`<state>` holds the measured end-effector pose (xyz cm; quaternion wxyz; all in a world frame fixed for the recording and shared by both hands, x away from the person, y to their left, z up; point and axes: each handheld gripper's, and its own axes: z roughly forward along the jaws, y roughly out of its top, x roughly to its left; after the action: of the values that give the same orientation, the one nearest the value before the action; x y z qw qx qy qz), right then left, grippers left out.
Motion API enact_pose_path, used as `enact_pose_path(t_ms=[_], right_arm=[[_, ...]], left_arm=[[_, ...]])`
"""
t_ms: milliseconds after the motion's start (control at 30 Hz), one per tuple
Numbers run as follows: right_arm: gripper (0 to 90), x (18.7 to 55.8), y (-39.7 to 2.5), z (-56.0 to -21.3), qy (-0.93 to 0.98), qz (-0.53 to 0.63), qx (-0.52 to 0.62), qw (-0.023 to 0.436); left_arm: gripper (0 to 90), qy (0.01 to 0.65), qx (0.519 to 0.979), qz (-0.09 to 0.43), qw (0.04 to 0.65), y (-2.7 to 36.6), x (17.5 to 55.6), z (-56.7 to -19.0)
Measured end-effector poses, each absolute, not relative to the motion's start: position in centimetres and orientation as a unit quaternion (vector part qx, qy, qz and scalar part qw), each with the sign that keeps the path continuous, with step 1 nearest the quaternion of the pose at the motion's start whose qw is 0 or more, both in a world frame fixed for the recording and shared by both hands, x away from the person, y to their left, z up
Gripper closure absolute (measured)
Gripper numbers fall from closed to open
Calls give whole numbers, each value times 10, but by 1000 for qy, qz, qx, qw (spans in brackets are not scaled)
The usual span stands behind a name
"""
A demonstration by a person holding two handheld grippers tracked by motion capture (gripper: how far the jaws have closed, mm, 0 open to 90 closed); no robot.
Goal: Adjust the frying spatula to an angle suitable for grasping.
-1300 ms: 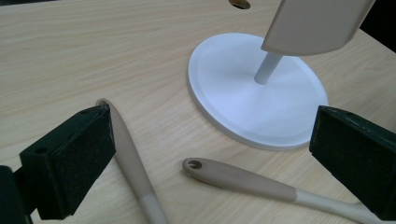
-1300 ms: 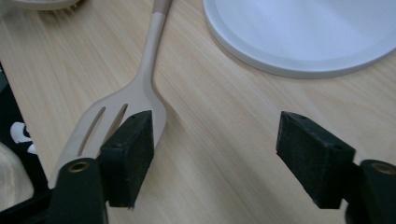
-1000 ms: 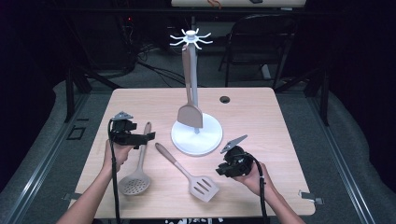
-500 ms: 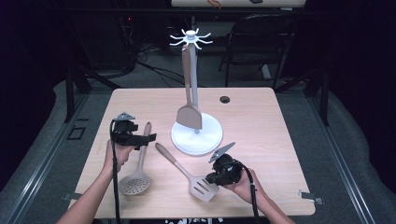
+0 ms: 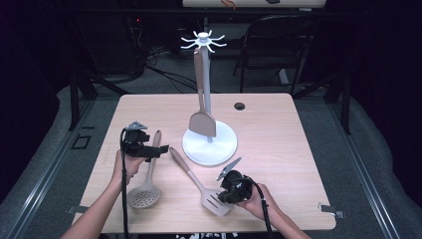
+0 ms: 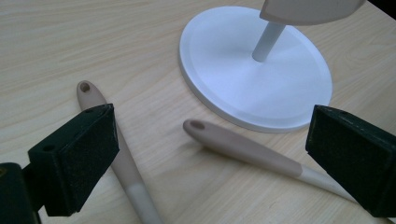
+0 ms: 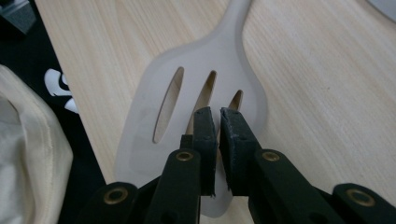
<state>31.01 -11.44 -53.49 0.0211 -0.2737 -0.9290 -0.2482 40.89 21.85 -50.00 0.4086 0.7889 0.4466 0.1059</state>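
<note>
Wooden table (image 5: 278, 124) in dark room; left gripper (image 6: 210, 154) fingers wide apart, right gripper (image 7: 218, 116) fingers nearly closed, empty.

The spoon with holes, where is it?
In the high view the holey spoon lies flat on the table's near left side, just right of the left gripper, with the slotted spatula to its right.

Bright table (image 5: 278, 124), dark surroundings, soft shadows
</note>
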Motion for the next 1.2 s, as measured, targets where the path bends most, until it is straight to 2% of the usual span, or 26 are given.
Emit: enact_pose_path(t_ms=[367, 533, 867, 1200], right_arm=[[860, 310, -108, -550, -938, -219, -269, 27], [900, 311, -108, -550, -939, -217, -265, 19], [900, 311, -108, -550, -942, -213, -258, 15], [900, 310, -107, -550, -945, -208, -252, 9]], left_arm=[[44, 451, 791, 88, 404, 213, 407, -503], [97, 452, 789, 79, 409, 210, 406, -508], [218, 462, 792, 57, 396, 195, 414, -518], [290, 472, 792, 30, 385, 187, 425, -531]])
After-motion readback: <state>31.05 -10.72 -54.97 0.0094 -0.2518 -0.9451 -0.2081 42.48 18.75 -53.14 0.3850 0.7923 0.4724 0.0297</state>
